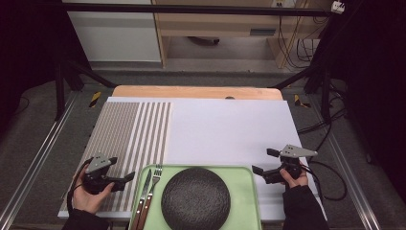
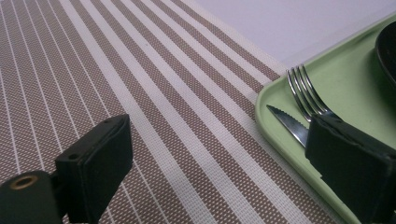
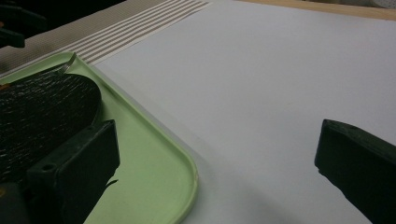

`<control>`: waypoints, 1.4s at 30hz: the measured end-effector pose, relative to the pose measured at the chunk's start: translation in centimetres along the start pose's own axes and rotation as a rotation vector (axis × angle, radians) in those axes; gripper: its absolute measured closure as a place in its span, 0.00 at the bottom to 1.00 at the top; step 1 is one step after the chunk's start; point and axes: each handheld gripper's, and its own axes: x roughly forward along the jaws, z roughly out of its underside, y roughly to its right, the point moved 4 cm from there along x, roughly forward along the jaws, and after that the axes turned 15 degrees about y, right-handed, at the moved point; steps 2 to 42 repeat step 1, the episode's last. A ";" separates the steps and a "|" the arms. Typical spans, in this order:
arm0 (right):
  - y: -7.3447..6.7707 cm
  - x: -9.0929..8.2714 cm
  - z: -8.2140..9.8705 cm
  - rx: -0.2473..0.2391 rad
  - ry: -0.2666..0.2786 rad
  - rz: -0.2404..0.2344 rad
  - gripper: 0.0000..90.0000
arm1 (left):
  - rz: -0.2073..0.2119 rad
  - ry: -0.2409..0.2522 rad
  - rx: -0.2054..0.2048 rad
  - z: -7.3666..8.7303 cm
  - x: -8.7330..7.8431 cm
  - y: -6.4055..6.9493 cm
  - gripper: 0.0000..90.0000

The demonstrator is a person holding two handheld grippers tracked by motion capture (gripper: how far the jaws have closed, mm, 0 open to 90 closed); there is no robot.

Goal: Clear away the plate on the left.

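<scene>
One tray (image 1: 249,191) — one plate (image 1: 196,197), one fork (image 1: 154,184), one knife (image 1: 143,191), one placemat (image 1: 129,129).

Steel fork (image 1: 154,184) & serrated knife (image 1: 143,191), side by side, left edge of green tray (image 1: 249,191), tips fwd

Your tray (image 1: 249,191) cut off at six o'clock in the high view, knife (image 1: 143,199) and fork (image 1: 152,194) handles running past that edge, plate (image 3: 42,112) partly behind your right gripper's near jaw.

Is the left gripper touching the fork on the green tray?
Apart. In the high view the left gripper hangs over the striped mat, jaws open, with mat showing between it and the fork.
</scene>
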 end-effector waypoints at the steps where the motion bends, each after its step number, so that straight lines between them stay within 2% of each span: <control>1: 0.0 0.0 0.0 0.000 0.000 -0.001 0.00 | 0.002 0.001 0.000 0.0 0.0 0.0 0.08; 42: 0.0 0.0 0.0 0.000 0.000 -0.001 0.00 | 0.002 0.001 0.000 0.0 0.0 0.0 0.08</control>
